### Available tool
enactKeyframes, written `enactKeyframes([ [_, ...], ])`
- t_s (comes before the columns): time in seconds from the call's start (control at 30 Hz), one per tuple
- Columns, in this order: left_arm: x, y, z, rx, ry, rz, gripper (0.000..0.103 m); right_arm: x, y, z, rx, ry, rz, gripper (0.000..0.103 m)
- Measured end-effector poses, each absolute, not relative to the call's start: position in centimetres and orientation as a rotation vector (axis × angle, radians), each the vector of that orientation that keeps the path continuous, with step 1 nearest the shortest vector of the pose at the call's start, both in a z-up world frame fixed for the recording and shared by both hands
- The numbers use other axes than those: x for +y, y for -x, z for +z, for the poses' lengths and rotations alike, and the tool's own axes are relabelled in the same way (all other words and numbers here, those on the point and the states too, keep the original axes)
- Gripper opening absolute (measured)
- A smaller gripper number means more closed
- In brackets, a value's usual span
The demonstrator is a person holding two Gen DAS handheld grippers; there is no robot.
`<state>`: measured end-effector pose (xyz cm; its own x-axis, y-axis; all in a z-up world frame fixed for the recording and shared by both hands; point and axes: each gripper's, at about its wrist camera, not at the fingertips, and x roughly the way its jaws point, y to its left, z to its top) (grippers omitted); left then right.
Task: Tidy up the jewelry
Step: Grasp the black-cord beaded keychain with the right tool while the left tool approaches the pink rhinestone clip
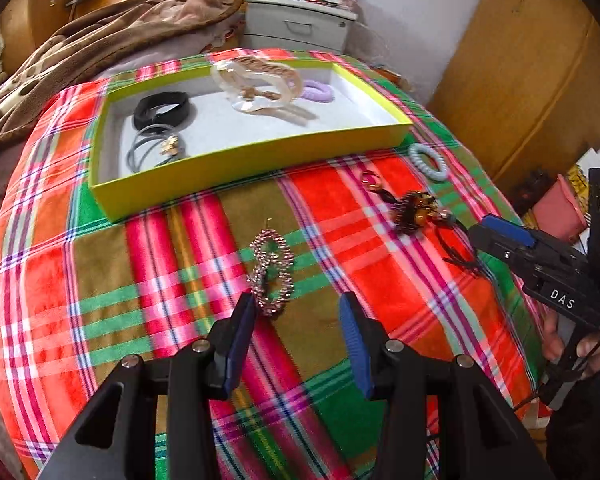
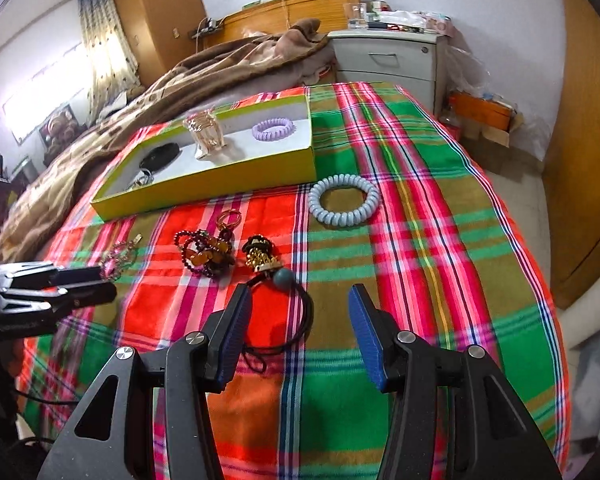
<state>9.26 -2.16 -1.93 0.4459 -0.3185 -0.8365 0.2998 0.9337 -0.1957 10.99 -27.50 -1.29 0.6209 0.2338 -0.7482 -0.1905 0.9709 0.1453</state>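
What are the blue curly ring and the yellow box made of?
The blue curly ring looks like smooth, slightly shiny plastic, coiled like a phone cord. The yellow box looks like thin matte cardboard, with straight folded walls and a white inside.

Both wrist cameras are looking steeply down, close over the plaid blanket (image 1: 140, 300). Both are sharing the yellow-green box (image 1: 260, 156) ahead.

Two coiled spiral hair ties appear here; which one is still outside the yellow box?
The pale blue spiral hair tie, lying on the plaid blanket just off the yellow box's corner. The lilac spiral hair tie already lies inside the box.
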Motion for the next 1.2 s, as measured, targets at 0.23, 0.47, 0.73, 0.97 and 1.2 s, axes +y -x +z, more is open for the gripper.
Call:
enactKeyframes([
  [0.23,-2.1,-9.8,-1.9,1.037,0.011,-0.33,0.045,-26.1,-12.2,-1.7,0.886,0.063,0.284,0.051],
  [0.47,-3.0,-10.6,-2.0,1.027,-0.024,-0.297,0.045,-25.5,-12.6,-2.2,0.908,0.091,0.325,0.051],
  [0.73,-3.5,-10.4,-2.2,0.994,-0.063,-0.283,0.045,-25.6,-12.4,-2.0,0.903,0.101,0.32,0.023],
  [0.97,-3.6,-10.3,-2.3,0.989,-0.074,-0.277,0.044,-25.7,-11.8,-1.9,0.898,0.112,0.316,0.014],
  [1.2,-2.9,-10.1,-2.2,0.982,-0.068,-0.253,0.026,-26.7,-11.3,-1.6,0.885,0.065,0.297,0.014],
])
